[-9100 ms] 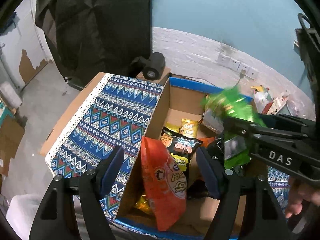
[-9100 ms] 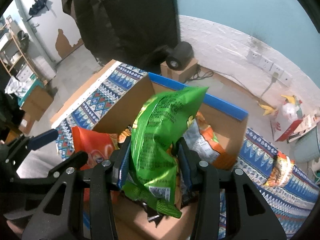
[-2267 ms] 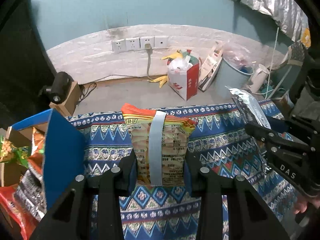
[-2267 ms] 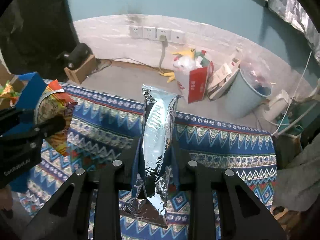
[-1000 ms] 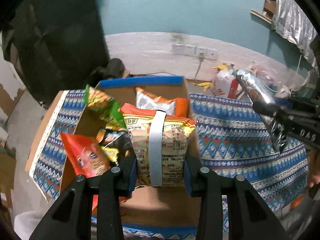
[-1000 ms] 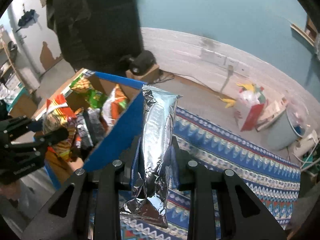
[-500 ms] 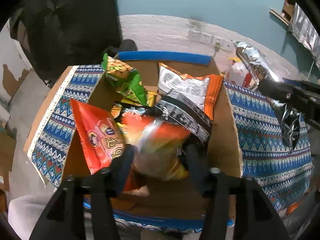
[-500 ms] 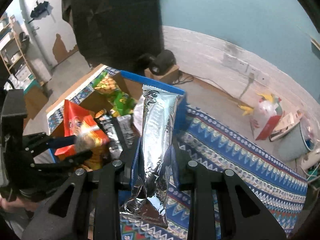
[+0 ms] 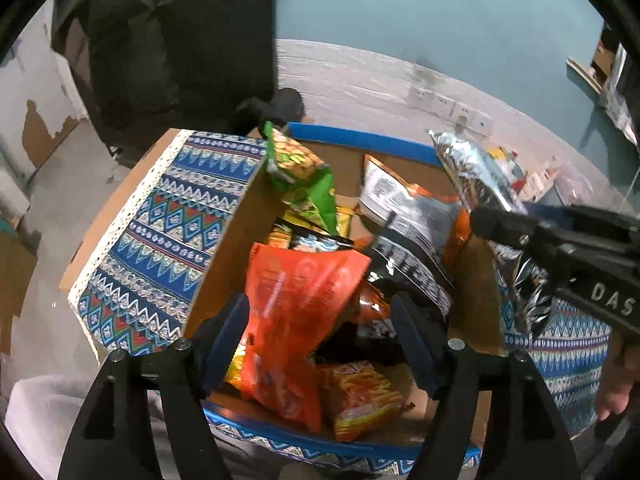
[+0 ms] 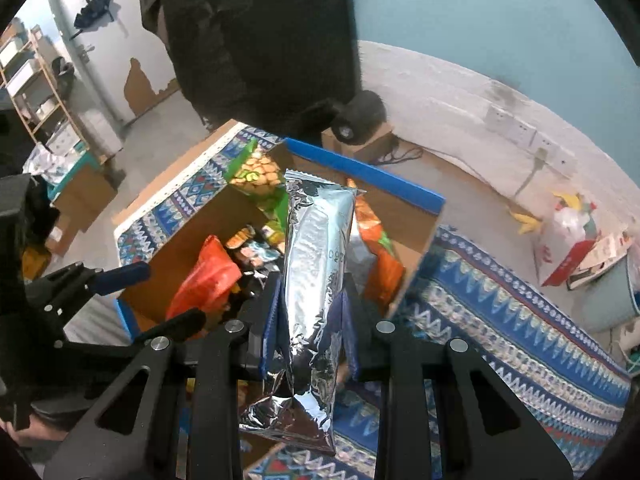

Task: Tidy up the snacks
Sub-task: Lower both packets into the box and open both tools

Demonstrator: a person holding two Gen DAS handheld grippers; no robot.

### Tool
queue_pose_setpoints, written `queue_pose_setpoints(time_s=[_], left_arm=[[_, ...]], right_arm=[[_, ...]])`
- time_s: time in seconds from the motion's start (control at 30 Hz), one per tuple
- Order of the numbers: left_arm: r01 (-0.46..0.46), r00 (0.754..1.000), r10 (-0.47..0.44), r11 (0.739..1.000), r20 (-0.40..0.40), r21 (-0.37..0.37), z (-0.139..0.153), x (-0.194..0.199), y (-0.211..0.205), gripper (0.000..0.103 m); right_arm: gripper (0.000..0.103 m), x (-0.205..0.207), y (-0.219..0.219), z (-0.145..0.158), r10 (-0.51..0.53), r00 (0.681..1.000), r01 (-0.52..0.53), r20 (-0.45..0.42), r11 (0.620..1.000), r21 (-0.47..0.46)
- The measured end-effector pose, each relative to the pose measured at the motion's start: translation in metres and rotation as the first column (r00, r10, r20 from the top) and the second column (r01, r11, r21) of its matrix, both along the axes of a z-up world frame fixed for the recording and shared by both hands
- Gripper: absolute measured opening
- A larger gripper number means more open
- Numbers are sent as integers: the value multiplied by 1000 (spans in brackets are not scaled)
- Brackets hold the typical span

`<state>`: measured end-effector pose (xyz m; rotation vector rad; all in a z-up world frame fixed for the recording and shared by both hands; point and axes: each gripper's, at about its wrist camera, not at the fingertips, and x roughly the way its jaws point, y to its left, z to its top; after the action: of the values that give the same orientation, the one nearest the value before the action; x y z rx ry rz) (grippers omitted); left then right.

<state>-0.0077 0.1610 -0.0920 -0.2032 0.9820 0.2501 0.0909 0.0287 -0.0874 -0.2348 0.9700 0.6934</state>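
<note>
Over cardboard box [image 9: 476, 320]: left tongs [image 9: 320, 340] just opened, empty; right tongs [image 10: 310, 320] clamp silver bag [image 10: 316, 280], front seen only right view.

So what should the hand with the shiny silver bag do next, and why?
Probably carry the silver bag a little further over the cardboard box and open up to drop it in. The right gripper is shut on the bag at the box's edge, and the left gripper, jaws just opened, holds nothing over the snacks inside.
</note>
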Motion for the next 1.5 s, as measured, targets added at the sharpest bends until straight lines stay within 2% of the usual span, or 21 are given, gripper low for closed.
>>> queue_pose_setpoints(time_s=[0.3, 0.5, 0.57, 0.6, 0.77, 0.9, 0.97, 1.03, 1.17, 1.33, 1.43, 1.5], left_arm=[[-57, 998, 58, 998, 13, -18, 4, -3, 22, 75], [-58, 998, 59, 998, 12, -28, 4, -4, 22, 75], [-50, 999, 50, 998, 10, -28, 5, -3, 19, 75], [-47, 999, 48, 999, 11, -26, 5, -3, 17, 76], [-36, 999, 36, 999, 24, -15, 11, -2, 9, 79], [-16, 999, 16, 1000, 44, -3, 20, -3, 0, 81], [-5, 999, 4, 1000, 52, 12, 25, -4, -6, 82], [8, 998, -10, 1000, 58, 29, 29, -5, -11, 85], [23, 997, -28, 997, 72, 68, 36, -7, -21, 87], [51, 993, -58, 996, 106, 70, 47, -15, -33, 87], [75, 990, -85, 993, 116, 90, 53, -17, -42, 91], [81, 989, -89, 994, 119, 75, 54, -19, -45, 91]], right_arm=[[26, 14, 22, -16, -5, 998, 6, -67, 1000, 12], [27, 20, 20, -15, -11, 996, 14, -85, 999, 33], [33, 20, 18, -12, -11, 997, 14, -78, 999, 36], [40, 19, 15, -8, -14, 998, 16, -66, 999, 37], [43, 13, 1, 5, -28, 999, 30, -34, 999, 43], [56, 5, -13, 15, -60, 998, 60, -2, 997, 38], [58, 0, -19, 20, -71, 997, 70, 21, 997, 30], [64, -7, -28, 26, -87, 995, 86, 52, 996, 20], [67, -16, -43, 32, -108, 991, 107, 75, 994, 17], [76, -27, -59, 39, -131, 985, 131, 113, 991, 10], [76, -32, -67, 43, -139, 983, 138, 121, 990, 15], [76, -37, -71, 45, -143, 980, 143, 137, 990, 12]])
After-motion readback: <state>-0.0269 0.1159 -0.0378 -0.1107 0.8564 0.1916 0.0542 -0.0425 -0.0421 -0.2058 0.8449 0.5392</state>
